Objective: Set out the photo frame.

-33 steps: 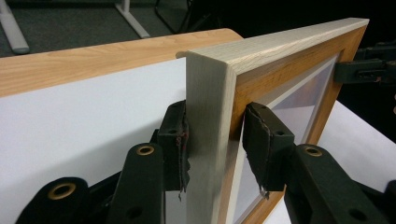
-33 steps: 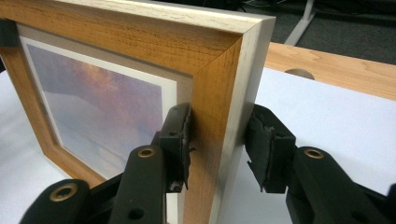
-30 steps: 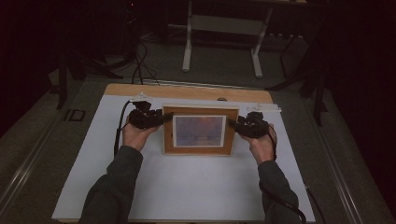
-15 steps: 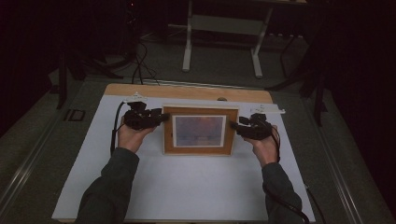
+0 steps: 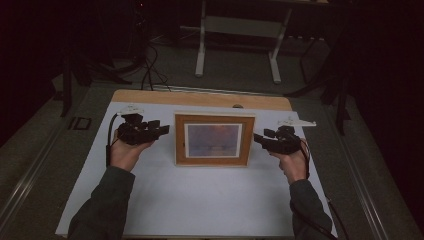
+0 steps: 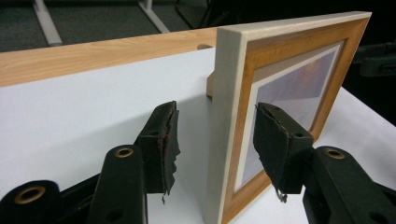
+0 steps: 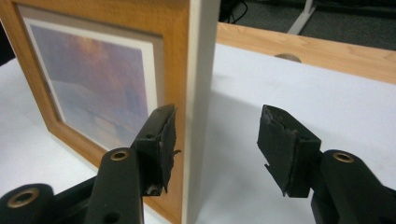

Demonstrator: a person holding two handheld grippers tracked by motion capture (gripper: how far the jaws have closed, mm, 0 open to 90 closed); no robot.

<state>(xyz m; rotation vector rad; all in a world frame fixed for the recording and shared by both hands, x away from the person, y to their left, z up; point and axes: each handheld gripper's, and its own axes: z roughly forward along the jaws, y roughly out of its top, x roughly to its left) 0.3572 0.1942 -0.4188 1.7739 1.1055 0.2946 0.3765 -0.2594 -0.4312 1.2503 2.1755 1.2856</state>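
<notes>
A wooden picture frame [image 5: 215, 139] with a purple-orange print stands upright on the white board [image 5: 200, 200], leaning on its back stand. My left gripper [image 5: 164, 131] sits just off the frame's left side. In the left gripper view the frame's pale side edge [image 6: 224, 116] rises in the gap between the pads of the left gripper [image 6: 215, 109], and neither pad touches it. My right gripper [image 5: 258, 138] sits just off the frame's right side. In the right gripper view the right gripper [image 7: 217, 112] is wide apart, with one pad beside the frame [image 7: 93, 70]. Both sets of jaws have just been opening.
The white board lies on a wooden table whose bare back strip [image 5: 200, 98] has a round hole [image 5: 238, 106]. Beyond the table, metal stand legs [image 5: 201, 55] and cables lie on the dark floor. A cable trails from each gripper.
Both grippers have opened off the frame's side edges and drawn outward, left hand to the left, right hand to the right. The frame stays standing where it was.
</notes>
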